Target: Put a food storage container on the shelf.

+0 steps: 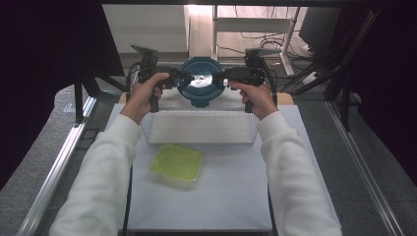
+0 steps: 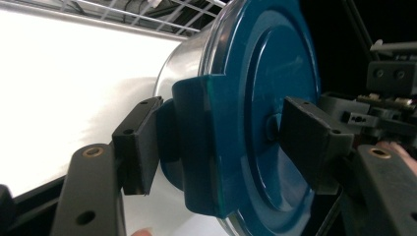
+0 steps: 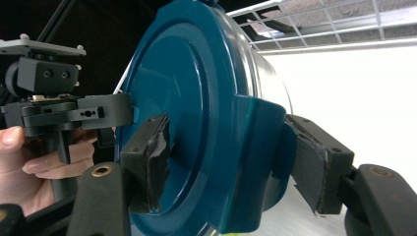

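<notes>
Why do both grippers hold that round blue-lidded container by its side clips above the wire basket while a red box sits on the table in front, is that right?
Nearly. The box is yellow-green, not red, as the high view shows. Both the left gripper and right gripper do hold the container by its clips, above the wire basket.

Grey floor (image 1: 29,162), dark curtains (image 1: 44,44), white desk (image 1: 255,24) behind.

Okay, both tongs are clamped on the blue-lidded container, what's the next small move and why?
Probably lower it straight down into the wire basket. The left tongs and right tongs each pinch a latch tab on opposite sides of the container, which is held up past the basket's far edge, and the basket's floor looks bare. The green-lidded box lies outside it.
</notes>
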The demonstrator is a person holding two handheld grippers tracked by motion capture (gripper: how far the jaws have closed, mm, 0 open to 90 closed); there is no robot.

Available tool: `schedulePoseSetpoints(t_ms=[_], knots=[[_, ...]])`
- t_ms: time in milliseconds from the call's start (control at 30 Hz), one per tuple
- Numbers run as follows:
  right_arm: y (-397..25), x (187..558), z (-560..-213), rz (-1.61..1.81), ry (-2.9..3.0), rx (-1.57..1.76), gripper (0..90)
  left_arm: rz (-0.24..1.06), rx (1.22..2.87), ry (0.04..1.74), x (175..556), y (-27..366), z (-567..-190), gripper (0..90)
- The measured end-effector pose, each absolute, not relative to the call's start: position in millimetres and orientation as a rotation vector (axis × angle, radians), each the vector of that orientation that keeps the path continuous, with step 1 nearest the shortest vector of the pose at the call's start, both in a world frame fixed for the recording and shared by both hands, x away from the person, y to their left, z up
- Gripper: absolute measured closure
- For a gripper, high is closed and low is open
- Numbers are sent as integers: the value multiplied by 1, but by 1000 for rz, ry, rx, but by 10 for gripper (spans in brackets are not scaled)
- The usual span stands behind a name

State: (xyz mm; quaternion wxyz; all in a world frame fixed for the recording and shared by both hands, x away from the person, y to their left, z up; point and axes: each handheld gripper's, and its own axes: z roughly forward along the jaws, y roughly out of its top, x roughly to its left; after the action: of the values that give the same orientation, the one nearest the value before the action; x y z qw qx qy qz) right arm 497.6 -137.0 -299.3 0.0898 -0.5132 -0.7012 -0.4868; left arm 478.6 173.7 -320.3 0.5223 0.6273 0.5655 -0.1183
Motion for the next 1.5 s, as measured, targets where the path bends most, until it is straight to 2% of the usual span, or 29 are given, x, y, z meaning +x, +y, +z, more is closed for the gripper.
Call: schedulePoseSetpoints(t_ms=[333, 567, 633, 767, 833, 1033, 1167, 1333, 1400, 1500], knots=[[-140, 510, -310, -1410, -1973, -1584, 332, -317, 1448, 1394, 493, 172, -331, 335], [-140, 514, -316, -1406, -1947, -1593, 304, -254, 1459, 1387, 492, 166, -331, 298], [-137, 514, -315, -1415, -1966, -1600, 279, -225, 1466, 1376, 491, 164, -331, 287], [-131, 508, -311, -1447, -2034, -1619, 140, -122, 1462, 1340, 483, 164, -324, 200], [-129, 501, -304, -1467, -2124, -1641, 90, -53, 1488, 1323, 475, 165, -318, 175], [-135, 474, -286, -1542, -2290, -1583, 80, 192, 1594, 1295, 437, 175, -304, 150], [-145, 446, -280, -1602, -2418, -1500, 108, 218, 1663, 1220, 403, 179, -307, 154], [-159, 413, -292, -1640, -2498, -1377, 211, 241, 1747, 1154, 357, 179, -319, 169], [-163, 400, -297, -1646, -2545, -1341, 225, 259, 1765, 1130, 339, 178, -327, 184], [-170, 375, -307, -1670, -2595, -1310, 228, 222, 1794, 1099, 315, 178, -344, 209]])
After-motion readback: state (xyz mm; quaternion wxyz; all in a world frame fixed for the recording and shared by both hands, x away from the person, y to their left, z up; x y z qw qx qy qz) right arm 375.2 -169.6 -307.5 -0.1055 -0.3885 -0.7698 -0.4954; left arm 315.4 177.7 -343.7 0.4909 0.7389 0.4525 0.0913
